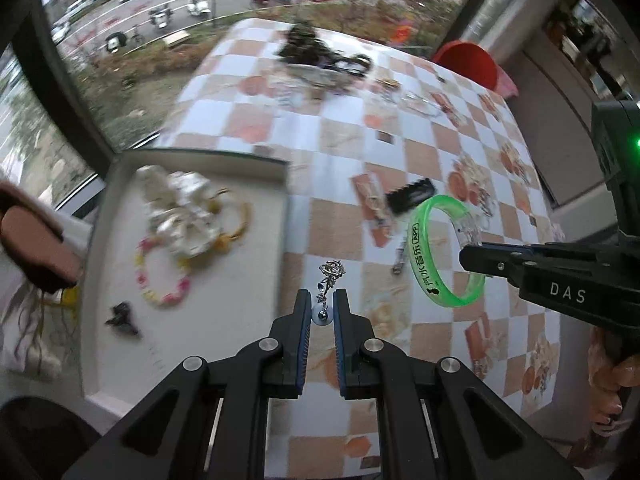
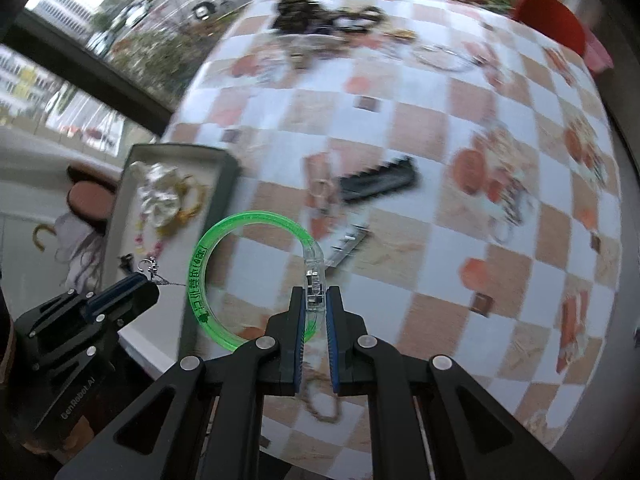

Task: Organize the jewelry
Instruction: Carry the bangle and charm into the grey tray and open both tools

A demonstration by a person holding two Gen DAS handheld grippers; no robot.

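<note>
Looks like a home, a lived-in room beside a large window. Shown by a table under an orange-and-white checkered oilcloth printed with food pictures (image 2: 400, 128), filling the middle of both views. Scattered across it at 12 o'clock, a blurred heap of dark necklaces and hair ties (image 1: 320, 56); at 9 o'clock, a shallow white rectangular tray of trinkets (image 1: 224, 280). At 1 o'clock, a red plastic basin (image 1: 468, 60) just past the table edge. Beyond the dark-framed window (image 1: 76, 92) at 11 o'clock, parked cars and scooters along a street seen from above.
</note>
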